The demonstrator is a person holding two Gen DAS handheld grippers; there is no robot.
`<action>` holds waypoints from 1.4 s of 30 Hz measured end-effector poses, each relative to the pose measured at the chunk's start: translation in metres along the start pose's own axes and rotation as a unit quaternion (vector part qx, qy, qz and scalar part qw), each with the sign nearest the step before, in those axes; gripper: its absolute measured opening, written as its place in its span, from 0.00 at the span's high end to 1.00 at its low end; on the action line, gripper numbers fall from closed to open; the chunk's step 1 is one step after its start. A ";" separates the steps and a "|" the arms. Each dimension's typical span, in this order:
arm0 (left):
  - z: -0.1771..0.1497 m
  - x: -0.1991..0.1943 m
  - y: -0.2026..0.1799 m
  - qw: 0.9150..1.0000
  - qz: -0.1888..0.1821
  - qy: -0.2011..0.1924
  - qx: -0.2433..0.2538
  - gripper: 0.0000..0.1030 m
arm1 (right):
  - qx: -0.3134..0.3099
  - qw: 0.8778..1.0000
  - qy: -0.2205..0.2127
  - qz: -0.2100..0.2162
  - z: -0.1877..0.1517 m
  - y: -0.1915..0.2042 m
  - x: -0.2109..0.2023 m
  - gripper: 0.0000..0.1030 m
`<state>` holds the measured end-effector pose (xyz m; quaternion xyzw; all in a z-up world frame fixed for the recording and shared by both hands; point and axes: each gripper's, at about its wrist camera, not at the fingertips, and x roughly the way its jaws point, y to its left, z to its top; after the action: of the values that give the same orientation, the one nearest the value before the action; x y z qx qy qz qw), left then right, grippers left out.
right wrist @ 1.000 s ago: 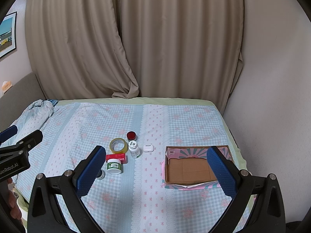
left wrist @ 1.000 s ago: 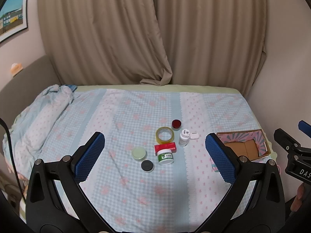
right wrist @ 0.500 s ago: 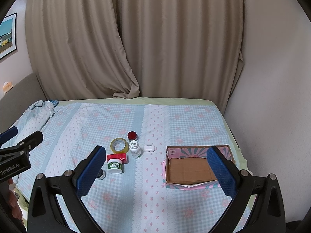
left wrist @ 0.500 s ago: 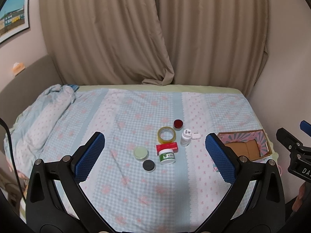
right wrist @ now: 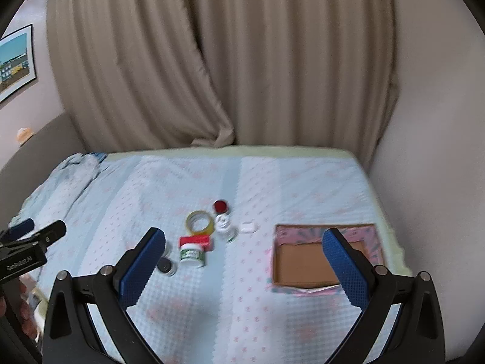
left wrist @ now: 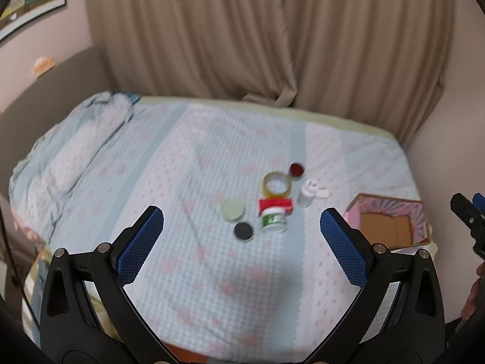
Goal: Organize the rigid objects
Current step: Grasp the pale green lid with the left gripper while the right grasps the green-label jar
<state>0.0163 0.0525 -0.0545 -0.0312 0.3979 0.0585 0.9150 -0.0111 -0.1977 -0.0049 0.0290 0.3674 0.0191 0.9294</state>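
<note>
A cluster of small objects lies mid-bed: a tape roll [left wrist: 275,185], a red cap [left wrist: 296,170], a white bottle [left wrist: 307,192], a white earbud case [right wrist: 248,227], a red box [left wrist: 275,204], a green-labelled jar [left wrist: 273,220], a pale green lid [left wrist: 232,209] and a black lid [left wrist: 243,231]. An open cardboard box [right wrist: 306,261] with pink sides sits at the bed's right edge. My left gripper [left wrist: 242,239] is open and empty, above the near bed. My right gripper [right wrist: 244,261] is open and empty, between the cluster and the box.
The bed [right wrist: 272,188] has a blue checked sheet. A bunched blanket [left wrist: 78,145] lies at the far left. Beige curtains [right wrist: 212,60] hang behind. A wall runs close along the right side of the bed.
Both grippers have moved forward toward the bed and tilted a little; the objects look nearer and blurred. Both stay open. Nothing on the bed has moved.
</note>
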 end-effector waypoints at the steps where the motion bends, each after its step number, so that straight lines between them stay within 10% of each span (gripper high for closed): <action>1: -0.002 0.004 0.003 1.000 0.004 0.003 0.001 0.01 | -0.001 1.000 0.010 0.012 -0.002 0.001 0.010 0.00; 23: -0.007 0.298 0.068 0.974 -0.089 0.198 0.068 0.01 | 0.072 0.969 0.233 0.032 -0.057 0.086 0.242 0.00; 42: -0.069 0.473 0.035 0.950 -0.089 0.285 0.091 0.01 | 0.137 0.908 0.386 0.091 -0.116 0.096 0.431 0.00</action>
<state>0.2817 0.1193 -0.4480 0.0020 0.6414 -0.0708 0.7639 0.2221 -0.0725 -0.3765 0.1799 0.6921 0.0624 0.6962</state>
